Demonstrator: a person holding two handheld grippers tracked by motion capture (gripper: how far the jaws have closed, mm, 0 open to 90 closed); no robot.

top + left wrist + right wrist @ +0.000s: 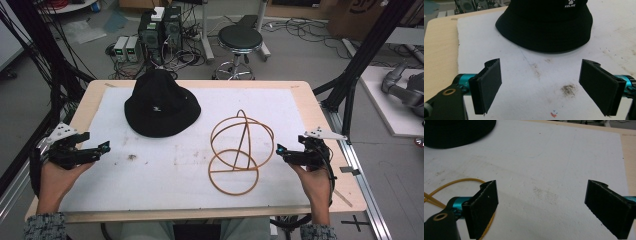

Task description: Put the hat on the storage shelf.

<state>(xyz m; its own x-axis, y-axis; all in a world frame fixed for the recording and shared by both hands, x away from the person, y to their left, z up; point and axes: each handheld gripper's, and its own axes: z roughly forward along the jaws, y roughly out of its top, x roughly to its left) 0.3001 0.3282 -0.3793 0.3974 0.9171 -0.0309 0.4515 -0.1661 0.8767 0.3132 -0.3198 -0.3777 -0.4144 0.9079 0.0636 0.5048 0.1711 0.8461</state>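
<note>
A black bucket hat (161,106) with a small white logo lies brim-down on the white mat at the back left. The hat (546,23) sits straight ahead of my left gripper (546,86), whose jaws stand wide open with nothing between them. A gold wire hat stand (240,152) of hoops on a ring base stands right of centre. My left gripper (102,148) hovers at the mat's left edge. At the mat's right edge my right gripper (281,151) is open beside the stand. Its left jaw overlaps a wire loop (454,183), and the gripper (541,206) holds nothing.
The white mat (170,170) covers a wooden table (327,165) and carries a few dirty smudges (568,89). Beyond the table stand a black stool (240,40), electronic boxes (160,27) and cables on the floor. A black frame post (367,55) rises at the right.
</note>
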